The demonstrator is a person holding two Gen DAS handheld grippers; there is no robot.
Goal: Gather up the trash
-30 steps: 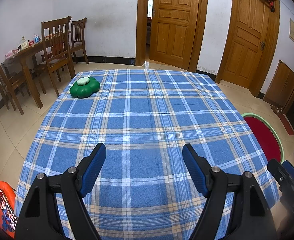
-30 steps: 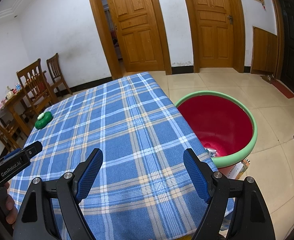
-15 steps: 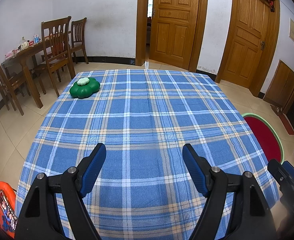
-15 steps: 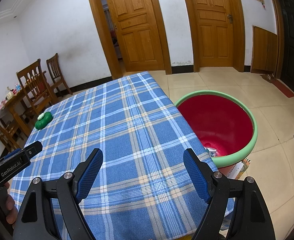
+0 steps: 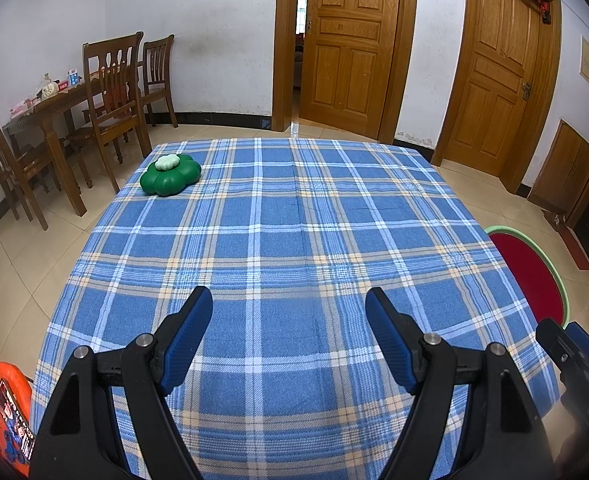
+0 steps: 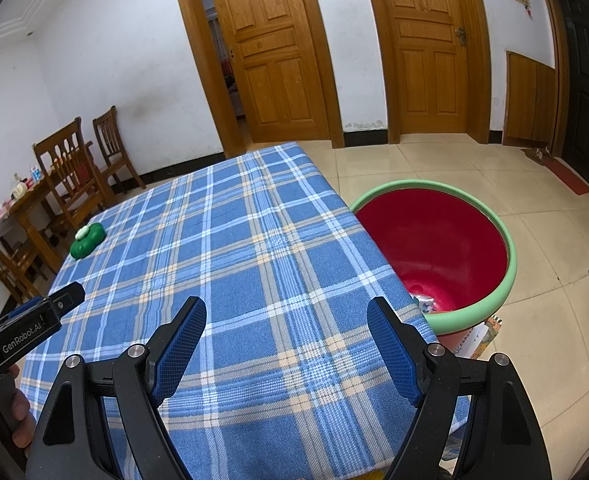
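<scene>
A red bin with a green rim (image 6: 470,312) stands on the floor at the table's right edge; small scraps lie at its bottom (image 6: 424,300). It also shows in the left wrist view (image 5: 550,272). A green flower-shaped object with a pale top (image 5: 170,174) sits at the far left corner of the blue plaid tablecloth (image 5: 294,240); it also shows in the right wrist view (image 6: 87,240). My left gripper (image 5: 288,336) is open and empty over the near part of the table. My right gripper (image 6: 286,340) is open and empty over the table's near right part.
A wooden dining table with chairs (image 5: 106,92) stands at the far left wall. Wooden doors (image 5: 350,44) are at the back. An orange object (image 5: 6,412) lies low at the left. A box (image 6: 482,336) sits under the bin.
</scene>
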